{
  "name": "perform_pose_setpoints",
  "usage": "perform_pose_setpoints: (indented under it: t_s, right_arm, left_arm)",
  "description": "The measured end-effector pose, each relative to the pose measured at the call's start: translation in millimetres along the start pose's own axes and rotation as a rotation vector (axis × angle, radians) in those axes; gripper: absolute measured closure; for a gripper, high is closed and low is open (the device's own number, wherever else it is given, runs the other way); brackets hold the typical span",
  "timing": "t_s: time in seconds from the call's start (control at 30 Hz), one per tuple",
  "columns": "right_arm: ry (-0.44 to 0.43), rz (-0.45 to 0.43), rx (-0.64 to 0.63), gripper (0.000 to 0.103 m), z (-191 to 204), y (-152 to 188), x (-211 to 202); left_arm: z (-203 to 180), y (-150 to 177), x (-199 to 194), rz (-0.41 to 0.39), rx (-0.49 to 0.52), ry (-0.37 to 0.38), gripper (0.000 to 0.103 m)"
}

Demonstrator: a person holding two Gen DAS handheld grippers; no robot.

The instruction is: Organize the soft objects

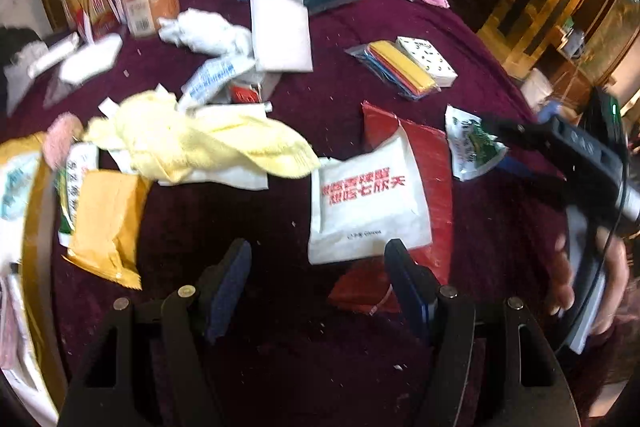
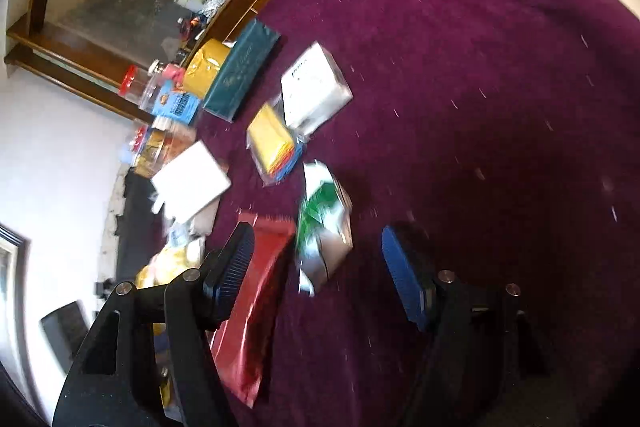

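Left wrist view. The left hand-held gripper (image 1: 318, 259) hung open and empty above the maroon velvet surface (image 1: 460, 39). Its right pad stood at the near edge of a white pack (image 1: 366, 199) printed in red, a flat, pillow-like packet that lay on a glossy red pouch (image 1: 420, 143). A crumpled yellow towel (image 1: 192, 143) lay to the left, beside an orange packet (image 1: 106, 223). A green-and-white packet (image 1: 470, 147) lay to the right, with the right hand-held gripper (image 1: 500, 131) over it. The white pack probably was light and yielding, its film likely slick; a pinch across one short edge would suit it. The towel looked limp and would sag, so a gathered fold would be the best hold.

Right wrist view. The right hand-held gripper (image 2: 316, 255) stood open, gripping nothing; whether its pads cleared the green-and-white packet (image 2: 324, 227), which showed crinkled and blurred between the jaws, cannot be told. The red pouch (image 2: 256, 291) lay beside it, smooth and shiny. Farther off sat a white box (image 2: 314, 89), a teal box (image 2: 240, 69) and a bag of coloured sheets (image 2: 272, 143).
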State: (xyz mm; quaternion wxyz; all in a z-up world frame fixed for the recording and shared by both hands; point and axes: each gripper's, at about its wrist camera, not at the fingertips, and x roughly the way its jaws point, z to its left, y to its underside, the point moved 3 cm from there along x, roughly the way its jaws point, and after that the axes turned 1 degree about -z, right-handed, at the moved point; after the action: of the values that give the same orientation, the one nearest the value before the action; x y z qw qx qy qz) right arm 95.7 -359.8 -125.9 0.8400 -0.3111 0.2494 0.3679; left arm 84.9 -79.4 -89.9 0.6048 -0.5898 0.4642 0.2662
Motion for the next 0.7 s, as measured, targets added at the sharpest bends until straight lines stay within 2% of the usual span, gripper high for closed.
perform_pose_setpoints:
  t_s: [0.03,0.07,0.1,0.13,0.2,0.3,0.4,0.5,0.7]
  right_arm:
    - [0.015,-0.003,-0.017,0.045,3,-1,3]
    - [0.043,-0.016,-0.038,0.062,6,-4,6]
    - [0.077,-0.028,-0.063,0.071,7,-5,9]
    - [0.104,-0.040,-0.085,0.071,6,-5,12]
    - [0.075,-0.052,-0.099,0.073,0,-5,11]
    - [0.085,-0.055,-0.127,0.073,1,-6,12]
    - [0.181,-0.079,-0.238,0.075,13,1,14]
    - [0.277,-0.099,-0.349,0.075,25,7,20]
    - [0.271,-0.103,-0.347,0.075,21,7,16]
  left_arm:
    - [-3,0,-1,-0.020,0.018,-0.031,0.033]
    - [-4,0,-1,-0.030,0.029,-0.048,0.033]
    - [-6,0,-3,-0.045,0.039,-0.065,0.033]
    - [-8,0,-6,-0.062,0.042,-0.068,0.034]
    - [-14,-1,-12,-0.096,0.054,-0.059,0.033]
    - [-23,-1,-16,-0.137,0.098,-0.127,0.033]
    - [-27,-4,-13,-0.180,0.098,-0.213,0.033]
    - [-26,-8,-3,-0.170,0.076,-0.256,0.033]
    - [-20,-15,14,-0.194,0.053,-0.345,0.034]
